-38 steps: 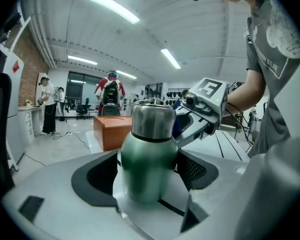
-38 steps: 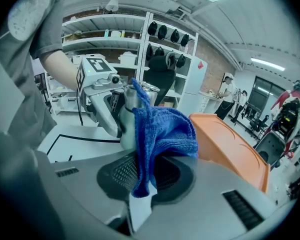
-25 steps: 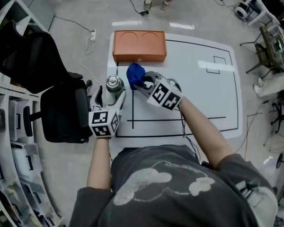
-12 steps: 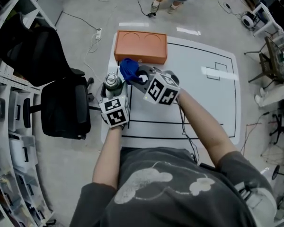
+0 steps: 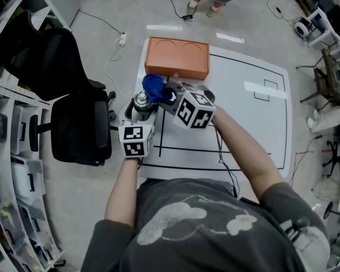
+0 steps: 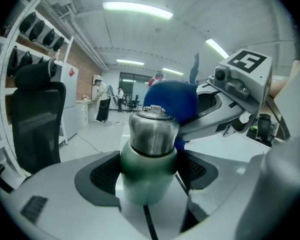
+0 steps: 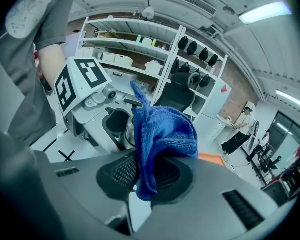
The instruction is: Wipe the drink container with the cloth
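Steel-capped and green, the drink container (image 6: 149, 154) stands at the table's (image 5: 243, 123) left edge between the left gripper's (image 6: 147, 184) jaws, which have just been closing and look clamped on it. The right gripper (image 7: 142, 176) pinches the blue cloth (image 7: 162, 131) just behind the cap. Hold firm and rub downward. The head view hides the pad contact, which only the left gripper view shows.

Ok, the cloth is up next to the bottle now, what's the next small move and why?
Probably press the blue cloth onto the bottle at its steel cap and start rubbing. The right gripper is clamped on the cloth, which sits right beside the cap. The left gripper has just been closing its jaws, with the bottle upright between its pads.
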A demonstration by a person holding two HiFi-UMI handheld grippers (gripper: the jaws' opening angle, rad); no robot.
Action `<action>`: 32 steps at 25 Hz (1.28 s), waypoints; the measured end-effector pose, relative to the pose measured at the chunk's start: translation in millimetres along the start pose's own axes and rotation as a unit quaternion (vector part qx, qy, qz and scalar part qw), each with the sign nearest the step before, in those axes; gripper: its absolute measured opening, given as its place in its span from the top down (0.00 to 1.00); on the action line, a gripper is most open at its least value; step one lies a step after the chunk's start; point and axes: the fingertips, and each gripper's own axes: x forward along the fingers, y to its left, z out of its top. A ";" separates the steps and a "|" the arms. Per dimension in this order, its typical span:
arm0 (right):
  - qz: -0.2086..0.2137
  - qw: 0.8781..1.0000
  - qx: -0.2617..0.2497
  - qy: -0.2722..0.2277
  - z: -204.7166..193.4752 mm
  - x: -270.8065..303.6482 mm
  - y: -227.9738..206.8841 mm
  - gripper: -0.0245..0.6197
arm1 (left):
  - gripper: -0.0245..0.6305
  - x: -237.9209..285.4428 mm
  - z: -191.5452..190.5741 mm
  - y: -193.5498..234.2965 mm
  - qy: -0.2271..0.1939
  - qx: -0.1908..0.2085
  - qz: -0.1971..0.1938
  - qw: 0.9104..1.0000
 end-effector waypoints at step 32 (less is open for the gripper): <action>0.007 0.990 0.126 0.069 -54.8 31.9 31.1 0.90 | 0.43 -10.6 -1.1 -13.0 -0.015 0.145 -0.371 0.917</action>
